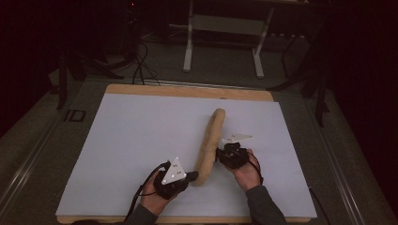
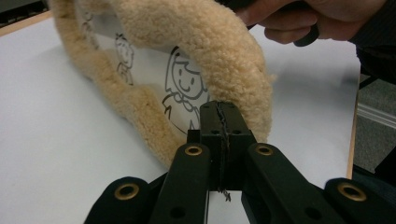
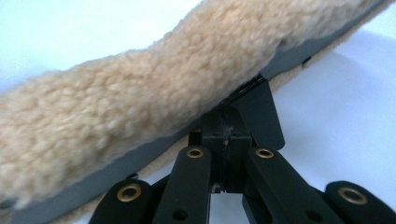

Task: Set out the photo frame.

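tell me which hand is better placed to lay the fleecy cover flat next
Left, probably. The left gripper pinches the fleecy cover at its near end on the white board, so it can steer that end down; the right gripper grips mid-length.

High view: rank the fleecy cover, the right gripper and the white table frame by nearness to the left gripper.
1. fleecy cover, just right of the left gripper.
2. right gripper, past the cover, right.
3. white table frame, far back.

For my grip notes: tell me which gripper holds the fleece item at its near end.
The left gripper: it clamps the fleecy item's near tip; the right gripper grips mid-length.
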A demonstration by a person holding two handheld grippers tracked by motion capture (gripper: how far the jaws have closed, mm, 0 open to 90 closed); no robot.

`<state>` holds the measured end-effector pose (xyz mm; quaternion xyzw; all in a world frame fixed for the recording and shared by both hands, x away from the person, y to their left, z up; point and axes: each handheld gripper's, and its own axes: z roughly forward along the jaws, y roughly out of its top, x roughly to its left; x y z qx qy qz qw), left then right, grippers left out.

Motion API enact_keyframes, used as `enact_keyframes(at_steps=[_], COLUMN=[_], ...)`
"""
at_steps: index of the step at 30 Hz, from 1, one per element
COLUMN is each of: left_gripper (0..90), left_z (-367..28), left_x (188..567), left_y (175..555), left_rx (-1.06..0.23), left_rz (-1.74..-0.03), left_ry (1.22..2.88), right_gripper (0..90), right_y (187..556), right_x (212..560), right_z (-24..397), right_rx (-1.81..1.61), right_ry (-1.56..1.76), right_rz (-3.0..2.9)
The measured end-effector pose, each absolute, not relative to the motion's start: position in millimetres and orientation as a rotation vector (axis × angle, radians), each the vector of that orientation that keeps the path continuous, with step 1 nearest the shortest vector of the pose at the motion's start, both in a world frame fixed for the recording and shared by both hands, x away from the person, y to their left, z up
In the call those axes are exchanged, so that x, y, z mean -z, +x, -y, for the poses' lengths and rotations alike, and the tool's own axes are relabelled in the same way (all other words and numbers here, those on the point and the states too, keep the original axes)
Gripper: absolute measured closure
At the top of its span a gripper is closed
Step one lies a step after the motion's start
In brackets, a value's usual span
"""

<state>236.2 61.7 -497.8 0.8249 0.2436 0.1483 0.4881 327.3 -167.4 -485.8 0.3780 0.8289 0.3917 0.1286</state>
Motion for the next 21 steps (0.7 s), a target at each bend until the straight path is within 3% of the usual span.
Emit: enact_keyframes(at_steps=[21], left_gripper=[90.0], left_z=[-39], left_x=[497], left_y=[234], left_rx=[-0.370], left_rz=[-0.561], left_ry=[2.024], right_gripper=[90.0], right_y=[330], right_x=[486], right_z=[157], right_rx=[-1.211], right_ry=[1.052], right_rz=[-2.496])
